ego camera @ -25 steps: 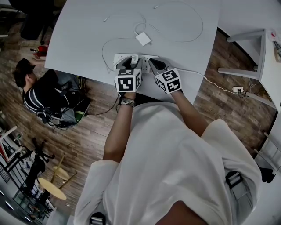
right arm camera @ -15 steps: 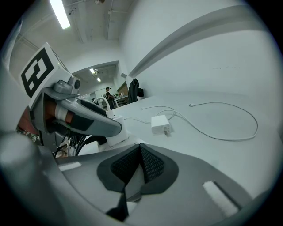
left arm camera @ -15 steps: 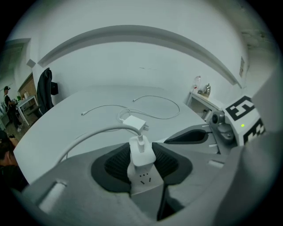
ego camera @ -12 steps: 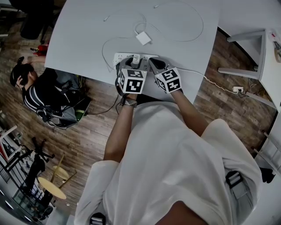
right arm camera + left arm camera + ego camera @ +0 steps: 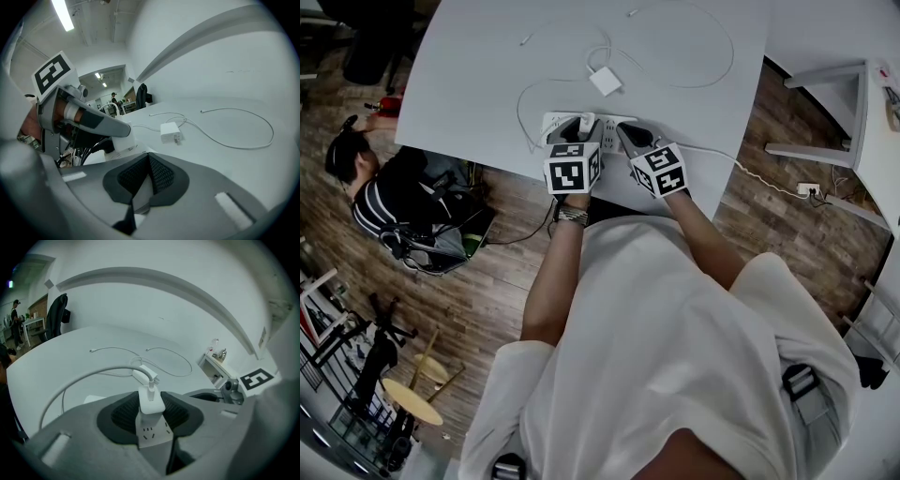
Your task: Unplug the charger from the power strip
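Charger (image 5: 151, 401) in power strip (image 5: 152, 434) on table (image 5: 487, 75)

My head camera looks steeply down onto the bench (image 5: 469, 84). Cameras on my left gripper (image 5: 575, 127) and right gripper (image 5: 628, 133) sit close behind their jaws, facing across it; all share the loose white adapter (image 5: 606, 82).
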`<state>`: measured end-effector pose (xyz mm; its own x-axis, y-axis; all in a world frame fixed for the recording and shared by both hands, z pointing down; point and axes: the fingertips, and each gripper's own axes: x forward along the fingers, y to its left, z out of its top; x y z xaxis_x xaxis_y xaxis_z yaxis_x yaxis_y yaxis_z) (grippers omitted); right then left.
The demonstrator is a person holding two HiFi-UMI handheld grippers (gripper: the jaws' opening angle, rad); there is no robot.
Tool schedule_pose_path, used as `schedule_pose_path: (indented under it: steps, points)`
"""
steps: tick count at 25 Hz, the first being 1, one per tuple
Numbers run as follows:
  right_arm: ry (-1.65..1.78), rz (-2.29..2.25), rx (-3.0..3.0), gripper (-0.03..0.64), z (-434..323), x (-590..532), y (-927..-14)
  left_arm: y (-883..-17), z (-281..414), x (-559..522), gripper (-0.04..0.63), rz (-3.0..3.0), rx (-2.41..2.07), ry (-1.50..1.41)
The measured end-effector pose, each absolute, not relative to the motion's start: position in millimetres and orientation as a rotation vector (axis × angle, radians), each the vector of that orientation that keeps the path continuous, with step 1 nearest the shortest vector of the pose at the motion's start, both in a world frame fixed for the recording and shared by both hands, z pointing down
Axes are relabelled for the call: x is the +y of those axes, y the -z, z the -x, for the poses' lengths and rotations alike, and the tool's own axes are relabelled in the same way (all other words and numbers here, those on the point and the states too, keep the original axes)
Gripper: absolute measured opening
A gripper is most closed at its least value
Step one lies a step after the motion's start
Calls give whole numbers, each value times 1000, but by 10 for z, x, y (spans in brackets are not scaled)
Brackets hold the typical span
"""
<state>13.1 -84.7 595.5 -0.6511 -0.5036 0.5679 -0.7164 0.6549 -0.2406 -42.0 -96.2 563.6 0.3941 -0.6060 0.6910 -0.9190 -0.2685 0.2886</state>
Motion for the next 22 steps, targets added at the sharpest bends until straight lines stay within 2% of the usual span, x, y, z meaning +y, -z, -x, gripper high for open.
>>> schedule_pose_path:
  steps: [11, 18, 22]
  points:
    - [-627, -953, -2415, 2, -124, -848, -5969, -5648, 449, -979, 156, -1955, -1278, -539]
    - [-627, -954, -2414, 2, -115, -850, -5962, -5630, 363, -943, 155, -2107, -1324, -831]
    - [-625, -954, -2416, 2, -116, -855, -5964, -5628, 323, -932, 155, -2142, -1336, -891]
